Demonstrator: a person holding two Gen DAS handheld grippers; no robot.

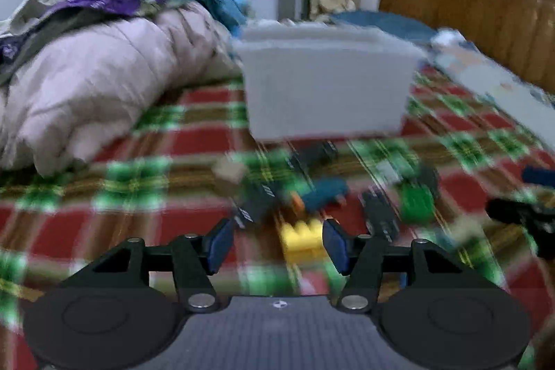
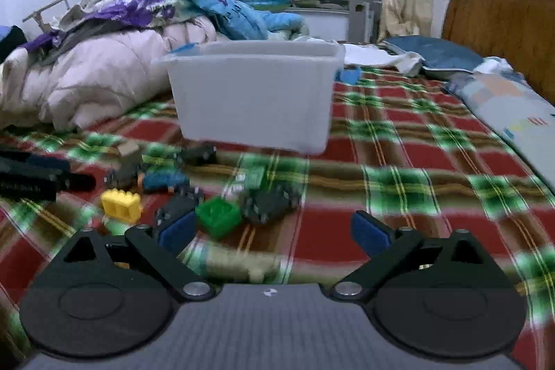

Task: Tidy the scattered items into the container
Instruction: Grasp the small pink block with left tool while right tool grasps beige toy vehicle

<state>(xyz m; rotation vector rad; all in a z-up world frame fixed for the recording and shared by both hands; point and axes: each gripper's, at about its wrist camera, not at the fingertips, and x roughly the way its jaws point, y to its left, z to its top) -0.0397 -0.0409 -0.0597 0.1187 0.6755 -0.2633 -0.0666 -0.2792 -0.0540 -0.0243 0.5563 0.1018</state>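
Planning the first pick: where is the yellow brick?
Left wrist view: yellow brick lies on the plaid bedspread between the open left hand-held gripper's fingers, nearer the right one.

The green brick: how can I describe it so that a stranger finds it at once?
Start at the white container on the plaid bedspread. In the toy pile before it, the green brick lies nearest the right gripper. It is the only bright green block.

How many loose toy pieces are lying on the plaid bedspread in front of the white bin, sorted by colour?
Yellow plastic building brick: 1
Green plastic building brick: 1
Teal toy piece with orange ends: 1
Tan block: 1
Dark toy vehicles: about 4; blur makes this uncertain
Total: about 8
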